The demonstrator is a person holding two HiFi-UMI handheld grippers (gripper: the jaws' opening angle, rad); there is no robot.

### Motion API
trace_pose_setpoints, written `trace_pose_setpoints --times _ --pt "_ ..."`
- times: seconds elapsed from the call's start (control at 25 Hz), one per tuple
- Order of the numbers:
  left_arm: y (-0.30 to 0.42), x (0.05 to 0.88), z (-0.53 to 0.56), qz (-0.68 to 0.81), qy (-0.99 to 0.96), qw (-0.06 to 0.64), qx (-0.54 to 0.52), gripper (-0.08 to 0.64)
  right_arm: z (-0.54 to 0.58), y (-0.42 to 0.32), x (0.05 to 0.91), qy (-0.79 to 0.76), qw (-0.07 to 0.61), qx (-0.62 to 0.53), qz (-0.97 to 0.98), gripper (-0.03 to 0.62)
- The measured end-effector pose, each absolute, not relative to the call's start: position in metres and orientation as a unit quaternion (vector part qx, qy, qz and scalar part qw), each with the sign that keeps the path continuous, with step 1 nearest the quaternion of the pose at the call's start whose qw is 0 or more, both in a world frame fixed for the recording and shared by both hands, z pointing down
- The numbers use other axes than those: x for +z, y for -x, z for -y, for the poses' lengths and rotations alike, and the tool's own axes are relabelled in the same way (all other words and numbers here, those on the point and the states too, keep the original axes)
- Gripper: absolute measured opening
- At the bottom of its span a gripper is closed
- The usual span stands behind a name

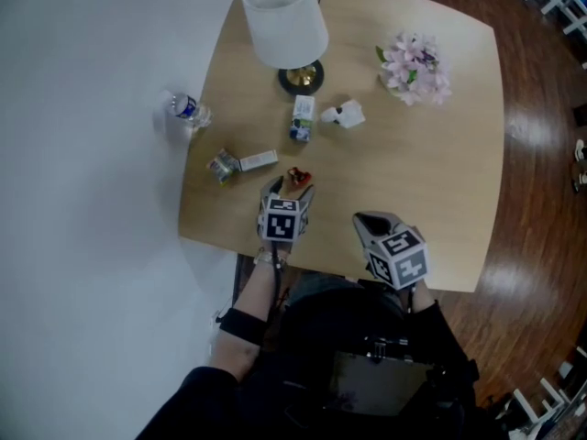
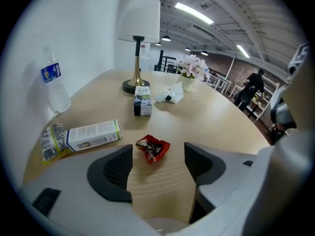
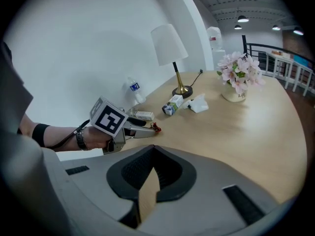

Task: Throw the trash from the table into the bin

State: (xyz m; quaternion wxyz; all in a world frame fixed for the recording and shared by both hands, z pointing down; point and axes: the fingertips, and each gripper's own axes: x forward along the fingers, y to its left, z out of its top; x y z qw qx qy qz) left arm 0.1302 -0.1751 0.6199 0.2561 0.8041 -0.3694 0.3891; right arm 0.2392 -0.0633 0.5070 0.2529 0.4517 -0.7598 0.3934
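Left gripper (image 2: pixel 157 162) spread at red wrapper (image 2: pixel 152 149); tan table (image 1: pixel 413 181), dark floor (image 1: pixel 541 154).

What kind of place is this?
Probably a big loft-style workspace, not a home: strip lights on a bare beamed ceiling, metal railings behind, and a lamp on one wooden table.

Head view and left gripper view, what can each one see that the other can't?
Only the head view shows the wooden floor and the person's left arm. Only the left gripper view shows ceiling lights and a person far off. Both show the table, the lamp, the flowers, the water bottle and the red wrapper.
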Motion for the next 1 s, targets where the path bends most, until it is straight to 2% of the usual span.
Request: trace_pose_setpoints --times 0.2,0.32,0.52,0.64,0.8,1.0 --pt "-0.134 0.636 0.190 0.360 -0.803 0.243 0.409 0.325 0.062 -0.236 0.507 -0.463 0.248 0.403 0.750 0.008" --pt "-0.133 0.644 0.194 0.358 -0.800 0.236 0.420 0.284 0.059 -0.239 0.509 -0.470 0.244 0.410 0.743 0.008" --pt "-0.133 0.644 0.201 0.368 -0.800 0.214 0.423 0.264 0.055 -0.242 0.511 -0.476 0.237 0.420 0.735 0.008" --pt "-0.133 0.645 0.206 0.376 -0.801 0.209 0.417 0.182 0.050 -0.242 0.514 -0.476 0.238 0.423 0.733 0.008" --pt "-0.133 0.645 0.207 0.379 -0.799 0.215 0.414 0.107 0.045 -0.246 0.514 -0.479 0.239 0.422 0.732 0.008" --pt "-0.134 0.628 0.201 0.384 -0.805 0.220 0.396 0.092 0.045 -0.252 0.511 -0.481 0.235 0.414 0.736 0.008"
